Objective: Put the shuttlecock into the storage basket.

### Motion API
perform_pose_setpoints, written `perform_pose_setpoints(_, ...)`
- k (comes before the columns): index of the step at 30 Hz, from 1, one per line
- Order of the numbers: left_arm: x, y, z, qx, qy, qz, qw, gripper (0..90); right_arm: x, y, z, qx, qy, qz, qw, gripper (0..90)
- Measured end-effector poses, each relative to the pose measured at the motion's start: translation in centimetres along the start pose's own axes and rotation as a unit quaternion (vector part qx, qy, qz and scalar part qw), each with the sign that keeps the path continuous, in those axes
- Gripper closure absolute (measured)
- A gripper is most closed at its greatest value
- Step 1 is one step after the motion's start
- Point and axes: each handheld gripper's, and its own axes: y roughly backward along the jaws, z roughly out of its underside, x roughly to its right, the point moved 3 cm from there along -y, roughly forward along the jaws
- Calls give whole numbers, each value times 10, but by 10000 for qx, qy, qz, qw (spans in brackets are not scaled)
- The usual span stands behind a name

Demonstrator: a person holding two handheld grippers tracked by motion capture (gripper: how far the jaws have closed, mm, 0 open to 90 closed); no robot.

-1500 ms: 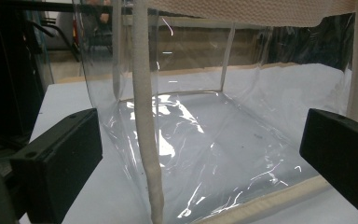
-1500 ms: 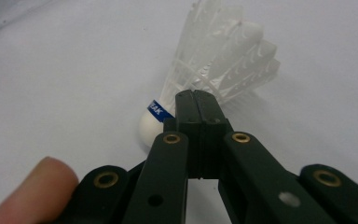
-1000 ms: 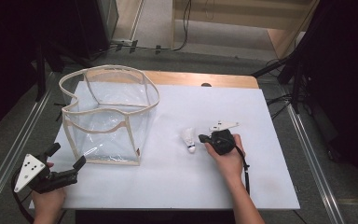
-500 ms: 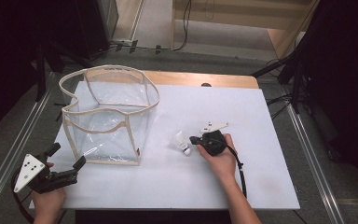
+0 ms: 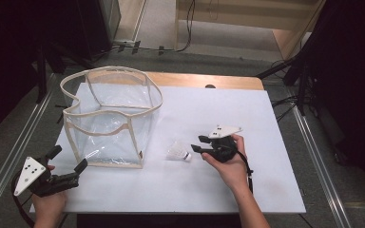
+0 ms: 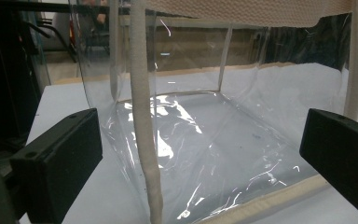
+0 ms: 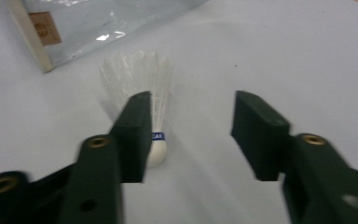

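A white feather shuttlecock (image 5: 178,152) lies on its side on the white table, cork end toward my right gripper (image 5: 197,143). In the right gripper view the shuttlecock (image 7: 140,74) rests on the table, its cork partly hidden behind one jaw. The jaws of my right gripper (image 7: 191,126) have just been opening; they stand apart with nothing between them. A clear plastic bag (image 5: 107,142) with beige trim stands open at the left. My left gripper (image 5: 70,157) sits at the bag's near left corner. In its own view the left gripper (image 6: 200,140) is wide open, facing the bag's wall (image 6: 242,84).
The white table top (image 5: 266,118) has a wooden strip along its far edge and metal rails at both sides. The bag's bottom corner (image 7: 74,23) lies just beyond the shuttlecock. The right half of the table holds free room.
The right gripper carried the shuttlecock a little to the left, toward the bag, then opened its jaws and let it go. The shuttlecock now lies free on the table. The left gripper stayed still.
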Motion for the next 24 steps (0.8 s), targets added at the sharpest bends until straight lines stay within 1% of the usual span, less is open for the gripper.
perform_pose_setpoints(1,0,0,0,-1,0,0,10000,0,-5,2,0,-72,143,-18,9999,229)
perform_pose_setpoints(2,0,0,0,-3,0,-3,10000,0,-5,2,0,-72,143,-18,9999,229)
perform_pose_setpoints(3,0,0,0,0,2,-1,10000,0,-10,1,0,-210,236,-86,9995,0)
perform_pose_setpoints(4,0,0,0,-3,-6,-2,10000,0,-10,1,0,-210,236,-86,9995,0)
perform_pose_setpoints(5,0,0,0,-14,-16,-4,10000,0,-14,0,0,-337,174,-82,9992,0)
perform_pose_setpoints(6,0,0,0,-14,-16,-4,10000,0,-15,-2,0,-426,269,-8,9987,0)
perform_pose_setpoints(7,1,0,0,-22,-33,-9,10000,0,-17,-4,1,-552,337,5,9979,0)
perform_pose_setpoints(8,1,0,0,-22,-33,-9,10000,0,-17,-4,1,-552,337,5,9979,0)
perform_pose_setpoints(9,1,0,0,-36,-47,-21,10000,0,-18,-7,3,-680,454,67,9966,0)
perform_pose_setpoints(11,1,0,0,-32,-50,-16,10000,0,-18,-8,5,-716,481,40,9963,0)
perform_pose_setpoints(12,1,-1,0,-33,-58,-13,10000,0,-18,-9,6,-727,486,-45,9962,0)
perform_pose_setpoints(14,1,-1,0,-40,-74,-13,10000,0,-17,-11,7,-735,494,-116,9960,0)
perform_pose_setpoints(15,1,-1,0,-44,-76,-10,10000,0,-16,-12,8,-736,536,-161,9957,0)
perform_pose_setpoints(17,2,-1,0,-64,-93,-10,9999,0,-16,-14,9,-756,516,-311,9953,0)
perform_pose_setpoints(18,2,-1,0,-64,-93,-10,9999,0,-16,-14,9,-756,516,-311,9953,0)
perform_pose_setpoints(19,2,-1,0,-65,-102,-11,9999,0,-16,-17,10,-788,584,-339,9946,46)
perform_pose_setpoints(20,2,-1,0,-65,-104,-16,9999,0,-16,-17,10,-788,584,-339,9946,46)
perform_pose_setpoints(21,2,-2,0,-70,-101,-26,9999,0,-18,-21,11,-842,658,-371,9936,48)
perform_pose_setpoints(22,2,-2,0,-79,-104,-32,9999,0,-18,-21,11,-842,658,-371,9936,48)
perform_pose_setpoints(23,2,-2,0,-72,-100,-24,9999,0,-20,-24,11,-867,753,-509,9921,51)
perform_pose_setpoints(24,2,-2,0,-73,-94,-17,9999,0,-21,-25,11,-880,784,-511,9917,73)
